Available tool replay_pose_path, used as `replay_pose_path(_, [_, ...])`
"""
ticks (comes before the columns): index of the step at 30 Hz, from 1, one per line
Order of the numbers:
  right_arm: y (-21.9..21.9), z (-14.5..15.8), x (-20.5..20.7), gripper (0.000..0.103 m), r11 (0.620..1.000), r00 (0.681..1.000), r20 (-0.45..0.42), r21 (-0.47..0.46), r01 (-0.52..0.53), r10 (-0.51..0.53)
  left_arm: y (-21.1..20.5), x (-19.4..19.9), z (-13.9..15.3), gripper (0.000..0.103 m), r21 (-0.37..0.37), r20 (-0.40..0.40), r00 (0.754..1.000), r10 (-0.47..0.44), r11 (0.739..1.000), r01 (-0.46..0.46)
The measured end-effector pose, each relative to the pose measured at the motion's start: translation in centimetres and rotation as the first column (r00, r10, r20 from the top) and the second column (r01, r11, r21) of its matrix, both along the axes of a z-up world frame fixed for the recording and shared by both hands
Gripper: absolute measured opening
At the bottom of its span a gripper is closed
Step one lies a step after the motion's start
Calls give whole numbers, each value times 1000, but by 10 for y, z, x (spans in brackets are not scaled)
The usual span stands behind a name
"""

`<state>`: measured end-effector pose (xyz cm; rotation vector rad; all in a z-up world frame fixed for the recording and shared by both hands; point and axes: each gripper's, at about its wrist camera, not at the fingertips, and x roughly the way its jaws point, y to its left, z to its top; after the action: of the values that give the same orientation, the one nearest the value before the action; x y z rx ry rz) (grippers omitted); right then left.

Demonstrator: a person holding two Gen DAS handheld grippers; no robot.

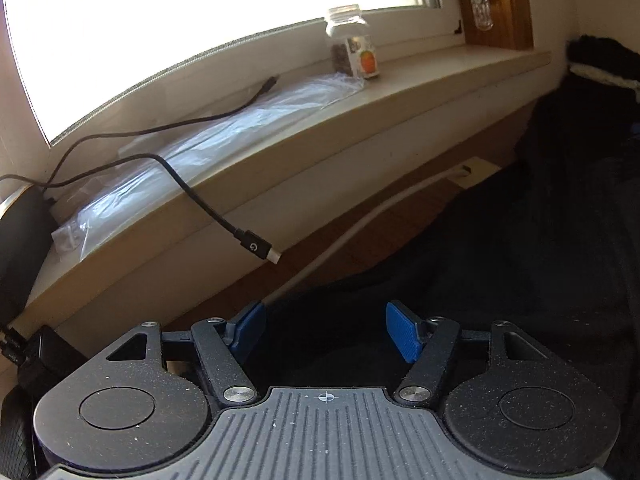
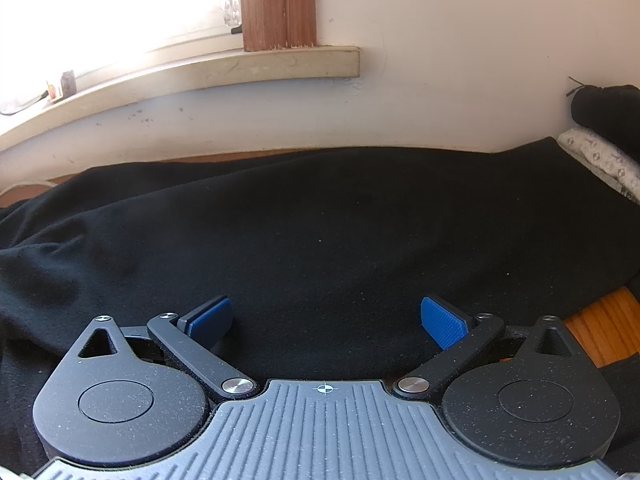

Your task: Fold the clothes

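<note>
A black garment [image 2: 320, 232] lies spread flat below the wall, filling the middle of the right wrist view. My right gripper [image 2: 326, 322] hangs just above it, open, blue pads wide apart with nothing between them. In the left wrist view the same black garment [image 1: 500, 280] shows as a dark mass at the lower right. My left gripper [image 1: 326, 334] stands open over its near edge, holding nothing.
A windowsill [image 1: 320, 120] carries a glass jar [image 1: 352, 42], a clear plastic bag [image 1: 200, 148] and a black cable [image 1: 224, 224] hanging over its edge. A white cable [image 1: 360, 228] runs along the wooden surface. More dark clothes [image 2: 608, 108] and an orange item [image 2: 600, 328] sit at right.
</note>
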<state>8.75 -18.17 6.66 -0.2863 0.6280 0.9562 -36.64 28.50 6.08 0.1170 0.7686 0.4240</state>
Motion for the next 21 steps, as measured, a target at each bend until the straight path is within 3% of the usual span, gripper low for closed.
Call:
replay_pose_path(2, [-1, 0, 0, 101, 1000, 1000, -3, 4, -1, 1, 9, 4, -6, 39, -1, -18, 1000, 24, 1000, -24])
replay_pose_path(3, [-1, 0, 0, 101, 1000, 1000, -4, 5, -1, 1, 13, 3, -7, 6, -6, -19, 999, 44, 999, -44])
replay_pose_path(4, [0, 0, 0, 101, 1000, 1000, -4, 4, -2, 2, 17, 1, -7, 1, -13, -13, 998, 62, 998, -63])
replay_pose_path(6, [0, 0, 0, 101, 1000, 1000, -2, 3, -1, 1, 22, -3, -6, 1, -9, 9, 995, 102, 995, -102])
replay_pose_path(11, [1, 0, 0, 101, 1000, 1000, 1, 0, -1, 1, 22, -17, 8, 1, 94, 134, 966, 219, 968, -232])
replay_pose_path(13, [2, 1, -1, 101, 1000, 1000, 5, -5, 0, 0, 20, -15, 0, 3, 89, 95, 972, 217, 970, -225])
replay_pose_path(16, [2, 1, -2, 101, 1000, 1000, 8, -7, 0, 0, 16, -13, -11, 14, 73, 31, 979, 202, 976, -203])
replay_pose_path(19, [1, 1, -1, 101, 1000, 1000, 7, -7, -4, 4, 4, -23, -8, 43, 50, 59, 981, 184, 981, -187])
replay_pose_path(21, [1, 1, -1, 101, 1000, 1000, 7, -7, -3, 3, -10, -28, -3, 46, 35, 75, 984, 160, 986, -163])
